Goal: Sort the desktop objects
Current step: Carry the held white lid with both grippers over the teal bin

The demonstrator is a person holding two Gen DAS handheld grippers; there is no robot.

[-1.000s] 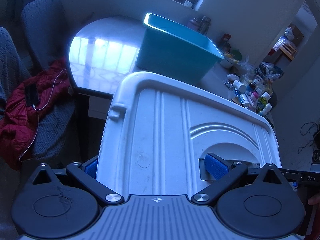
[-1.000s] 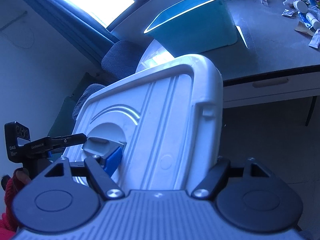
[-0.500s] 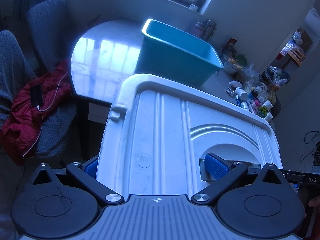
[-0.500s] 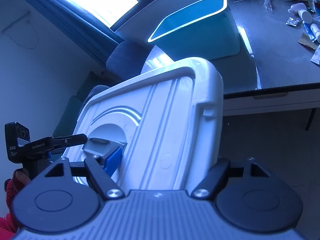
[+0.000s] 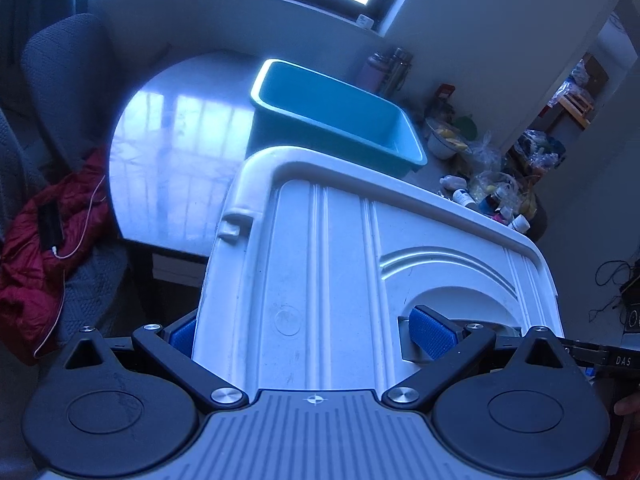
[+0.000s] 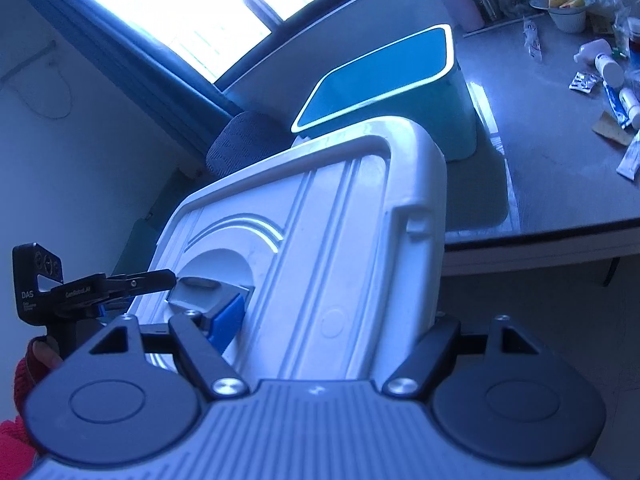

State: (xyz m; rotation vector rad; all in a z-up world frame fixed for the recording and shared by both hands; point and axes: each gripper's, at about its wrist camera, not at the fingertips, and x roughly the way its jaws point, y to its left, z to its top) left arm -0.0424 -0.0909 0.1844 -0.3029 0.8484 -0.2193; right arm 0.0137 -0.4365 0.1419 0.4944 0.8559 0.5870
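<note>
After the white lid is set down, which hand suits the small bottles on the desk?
Right, likely: small bottles lie toward the desk's right end, nearer the right gripper. It and the left gripper hold the white lid.

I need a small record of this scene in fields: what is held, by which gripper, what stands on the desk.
held: white lid, off the desk, tilted
left gripper: shut on lid, one pad at the outer edge, one in the handle recess
right gripper: shut on lid, same grip from the other side
bin: teal, open, seems empty, on desk
clutter: bottles, tubes and packets on the desk's far right
chair: red jacket
</note>
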